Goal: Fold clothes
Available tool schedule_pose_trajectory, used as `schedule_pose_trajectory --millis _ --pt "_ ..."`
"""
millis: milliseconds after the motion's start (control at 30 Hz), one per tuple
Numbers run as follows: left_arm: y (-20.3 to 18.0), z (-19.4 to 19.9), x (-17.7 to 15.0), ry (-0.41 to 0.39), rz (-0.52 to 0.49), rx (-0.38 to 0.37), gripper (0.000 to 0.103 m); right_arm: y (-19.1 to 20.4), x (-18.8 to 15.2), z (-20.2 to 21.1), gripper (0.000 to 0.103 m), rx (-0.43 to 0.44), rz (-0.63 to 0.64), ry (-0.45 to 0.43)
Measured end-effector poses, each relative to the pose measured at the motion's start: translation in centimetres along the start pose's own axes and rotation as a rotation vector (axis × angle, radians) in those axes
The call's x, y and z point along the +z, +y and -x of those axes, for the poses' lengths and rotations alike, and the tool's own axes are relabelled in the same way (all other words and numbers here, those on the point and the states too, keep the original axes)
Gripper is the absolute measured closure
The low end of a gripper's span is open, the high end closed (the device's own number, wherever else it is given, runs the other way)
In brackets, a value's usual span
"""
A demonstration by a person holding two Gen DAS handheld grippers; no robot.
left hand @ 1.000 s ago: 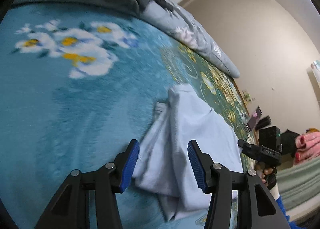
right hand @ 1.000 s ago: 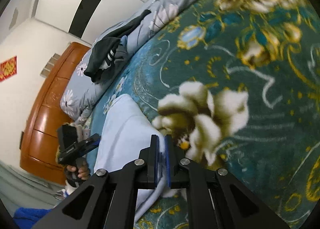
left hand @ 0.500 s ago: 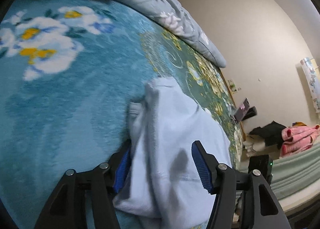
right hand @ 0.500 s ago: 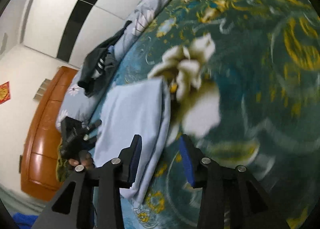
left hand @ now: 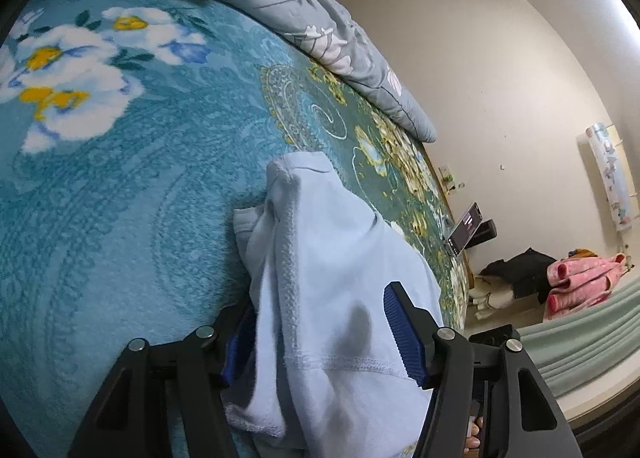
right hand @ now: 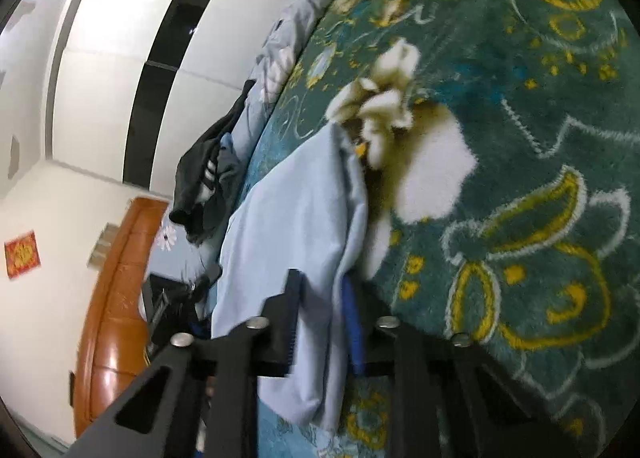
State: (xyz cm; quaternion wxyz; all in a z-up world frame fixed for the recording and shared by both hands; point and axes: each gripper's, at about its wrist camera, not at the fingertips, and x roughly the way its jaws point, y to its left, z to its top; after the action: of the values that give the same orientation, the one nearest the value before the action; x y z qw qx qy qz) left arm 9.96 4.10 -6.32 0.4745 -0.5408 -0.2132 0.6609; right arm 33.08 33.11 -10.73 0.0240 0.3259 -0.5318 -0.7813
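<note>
The pale blue knit garment [left hand: 320, 278] covers most of the left gripper's [left hand: 320, 338] left blue pad, and its lower hem runs off the bottom edge. In the right wrist view, the black device [right hand: 168, 310] beside the wooden headboard [right hand: 116, 298] is blurred beyond telling.

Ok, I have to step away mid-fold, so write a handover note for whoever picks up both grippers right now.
Left gripper: open, its fingers straddling the near end of the light blue garment.
Right gripper: part open, a fold of the same garment between its fingers, not clamped.
The garment lies partly folded and bunched on the teal floral blanket. A dark garment sits on the grey duvet at the far edge.
Left to do: grip, finish the fold, flatten. The dark garment looks unfolded.
</note>
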Motion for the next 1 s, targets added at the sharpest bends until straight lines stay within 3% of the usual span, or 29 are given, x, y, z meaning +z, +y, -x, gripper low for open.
schedule_pose_trajectory --millis 33,133,167,500,767,867,1000 --pt "0.1 0.0 0.0 -0.006 0.008 -0.001 0.044 0.3 -0.2 -0.2 0.091 0.004 -0.001 -0.003" --pt "0.5 0.0 -0.3 -0.017 0.05 0.007 0.081 0.8 0.7 -0.4 0.096 0.029 -0.004 0.006" --pt "0.6 0.0 -0.5 -0.021 0.062 0.004 0.084 1.0 1.3 -0.3 0.096 0.048 -0.01 0.009" --pt "-0.8 2.7 -2.9 -0.134 0.105 -0.096 0.09 6.9 3.3 1.7 0.097 0.11 0.187 0.049" --pt "-2.1 11.0 -6.1 -0.278 0.064 -0.061 0.09 10.7 1.2 1.2 0.097 0.259 0.29 0.152" --pt "-1.9 11.7 -7.5 -0.277 0.061 -0.024 0.09 10.1 0.7 1.0 0.097 0.285 0.29 0.171" --pt "-0.4 7.9 -9.0 -0.19 0.095 0.042 0.09 6.6 0.4 0.4 0.098 0.224 0.249 0.194"
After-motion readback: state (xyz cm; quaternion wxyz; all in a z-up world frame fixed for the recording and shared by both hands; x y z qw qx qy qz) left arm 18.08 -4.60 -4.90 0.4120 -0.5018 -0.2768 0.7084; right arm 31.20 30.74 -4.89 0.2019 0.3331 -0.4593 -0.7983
